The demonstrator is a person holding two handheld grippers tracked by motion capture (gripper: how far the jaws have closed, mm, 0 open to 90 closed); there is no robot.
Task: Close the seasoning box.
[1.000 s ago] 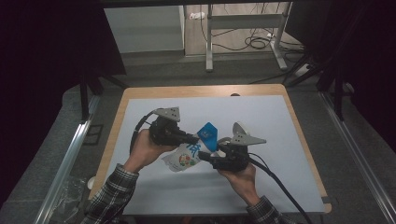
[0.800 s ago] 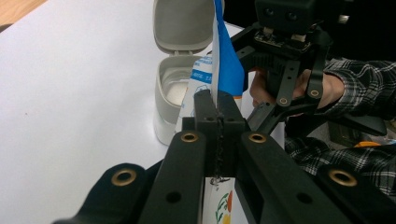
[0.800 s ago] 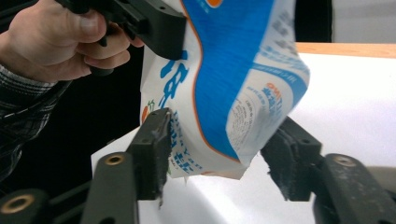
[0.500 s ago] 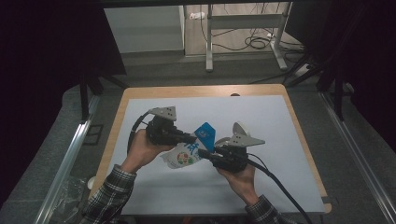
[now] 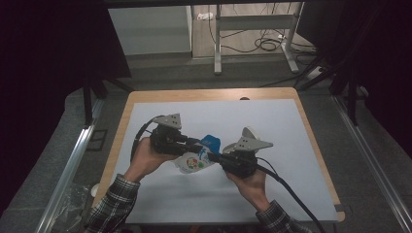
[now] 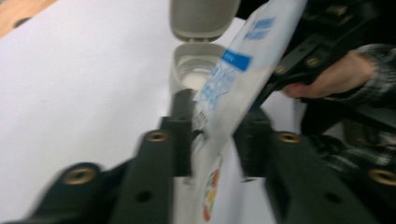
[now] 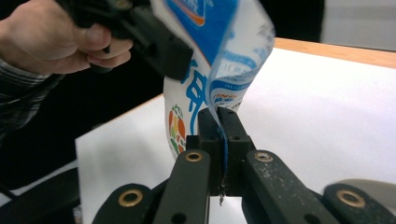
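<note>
The pouch (image 5: pixel 200 156), one white and blue plastic bag with fruit pictures, hangs in the air between the two grippers, just above the white sheet (image 5: pixel 291 145) that covers the table (image 5: pixel 209 94). The right gripper (image 7: pixel 219 122) has just been closing; its jaws are pressed together on an edge of the pouch. The left gripper (image 6: pixel 215 135) has just been opening; the pouch lies between its jaws, loosely, and whether the pads still press on it I cannot tell. Both hands reach inward from the near edge, the left hand (image 5: pixel 145 158) and right hand (image 5: pixel 250 184) pointing their grippers at each other, nearly level. One grey container (image 6: pixel 198 70) with its hinged lid flipped up stands on the sheet beyond the pouch.
</note>
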